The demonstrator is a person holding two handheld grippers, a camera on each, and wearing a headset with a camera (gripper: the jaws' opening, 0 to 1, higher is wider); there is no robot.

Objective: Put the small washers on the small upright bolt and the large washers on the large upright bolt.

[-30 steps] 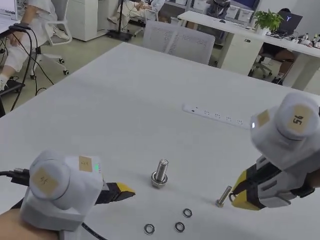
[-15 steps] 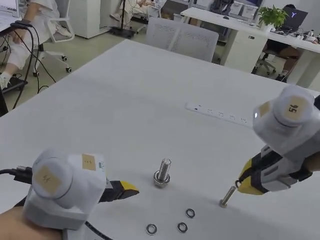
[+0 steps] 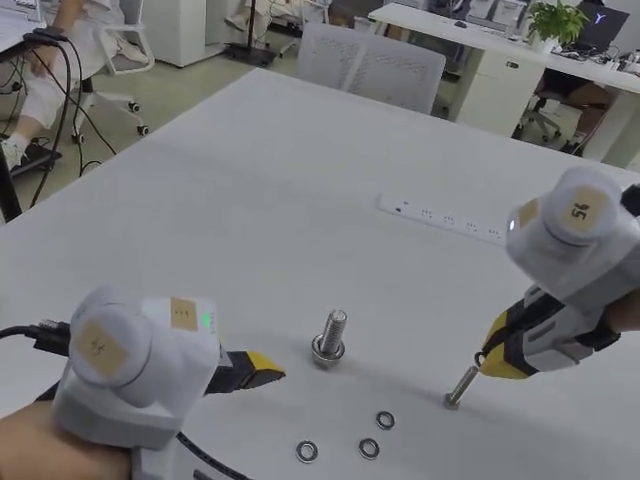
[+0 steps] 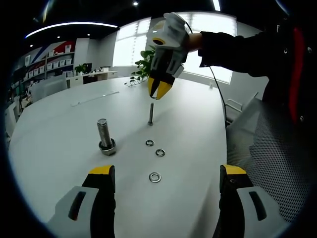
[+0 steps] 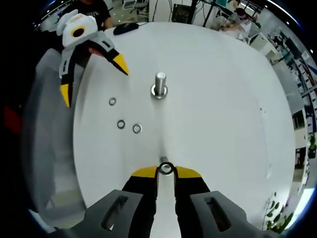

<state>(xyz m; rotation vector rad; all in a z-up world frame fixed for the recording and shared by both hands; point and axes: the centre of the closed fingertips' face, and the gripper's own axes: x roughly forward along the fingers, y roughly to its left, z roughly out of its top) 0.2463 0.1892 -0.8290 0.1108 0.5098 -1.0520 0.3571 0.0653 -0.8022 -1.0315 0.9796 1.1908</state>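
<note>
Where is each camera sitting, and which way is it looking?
Head view: on the person's head, looking forward and down at the table, large bolt, left claw and right claw; an arm shows bottom left.
Left gripper view: on the left claw, looking along its open jaws at the washers and the right claw; a dark sleeve shows.
Right gripper view: on the right claw, looking down its jaws, shut on the small bolt.
Shared: both gripper views see the large bolt and three washers.
</note>
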